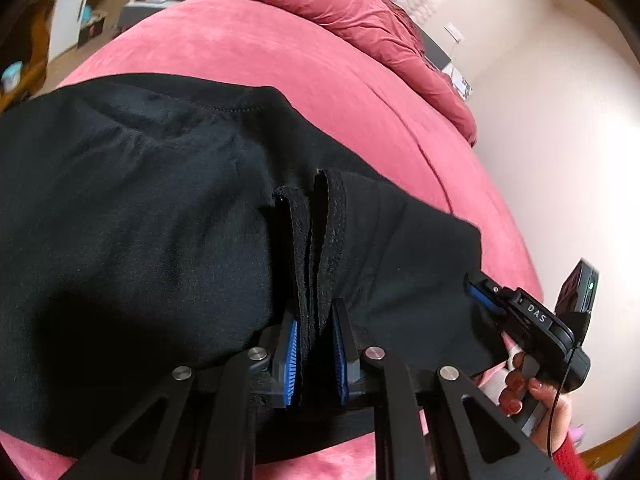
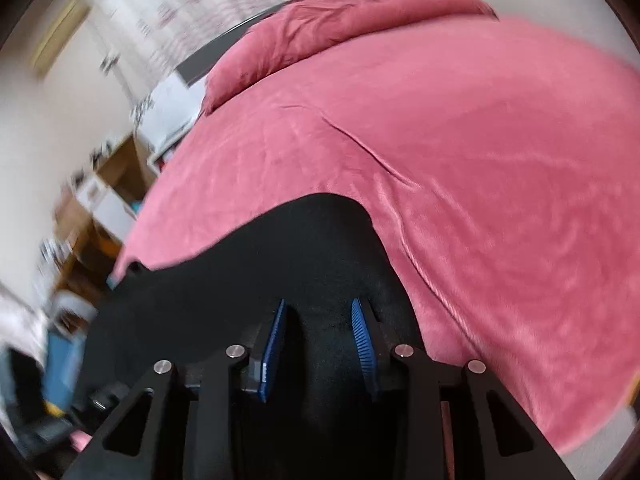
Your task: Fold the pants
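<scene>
Black pants point(image 1: 140, 208) lie spread over a pink bedspread point(image 1: 280, 68). My left gripper point(image 1: 316, 320) is shut on a bunched edge of the pants, several fabric layers pinched between its blue pads point(image 1: 290, 354). My right gripper point(image 1: 480, 292) shows at the right of the left wrist view, its blue fingers clamped on the pants' right edge. In the right wrist view my right gripper point(image 2: 320, 344) has black pants fabric point(image 2: 312, 248) between its blue pads point(image 2: 362, 340), lifted above the bed.
A crumpled pink duvet point(image 1: 360, 28) lies at the head of the bed. Shelves and boxes point(image 2: 104, 196) stand beside the bed on the left of the right wrist view. A white wall point(image 1: 540, 120) is beyond the bed's right side.
</scene>
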{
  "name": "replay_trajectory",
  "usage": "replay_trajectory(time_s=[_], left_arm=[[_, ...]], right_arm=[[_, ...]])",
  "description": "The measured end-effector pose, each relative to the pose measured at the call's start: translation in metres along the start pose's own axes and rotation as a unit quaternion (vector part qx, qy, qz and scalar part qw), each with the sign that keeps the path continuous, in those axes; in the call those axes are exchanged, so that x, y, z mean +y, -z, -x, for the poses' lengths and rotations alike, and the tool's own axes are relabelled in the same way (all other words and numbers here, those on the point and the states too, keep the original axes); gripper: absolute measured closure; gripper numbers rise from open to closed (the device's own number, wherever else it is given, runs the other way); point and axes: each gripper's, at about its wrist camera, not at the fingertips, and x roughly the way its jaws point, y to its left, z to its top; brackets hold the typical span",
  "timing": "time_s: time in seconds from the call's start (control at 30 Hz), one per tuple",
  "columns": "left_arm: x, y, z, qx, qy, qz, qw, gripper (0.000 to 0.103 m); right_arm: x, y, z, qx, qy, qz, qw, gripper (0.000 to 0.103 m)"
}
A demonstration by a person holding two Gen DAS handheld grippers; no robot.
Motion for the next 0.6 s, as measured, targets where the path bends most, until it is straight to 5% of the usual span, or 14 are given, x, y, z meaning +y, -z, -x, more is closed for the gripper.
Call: replay_trajectory(time_s=[0.2, 0.4, 0.6], left_arm=[[0.007, -0.001, 0.007, -0.004, 0.011, 0.008, 0.9999, 0.086], [0.015, -0.004, 0.004, 0.003, 0.012, 0.017, 0.9998, 0.083], [0.015, -0.007, -0.009, 0.002, 0.010, 0.005, 0.9999, 0.081]], right_arm=[[0.012, -0.027, 0.022, -0.024, -0.017, 0.018, 0.999, 0.066], [0.001, -0.057, -0.018, 0.012, 0.011, 0.008, 1.000, 0.066], [-0.012, -0.048, -0.037, 0.012, 0.015, -0.002, 1.000, 0.057]])
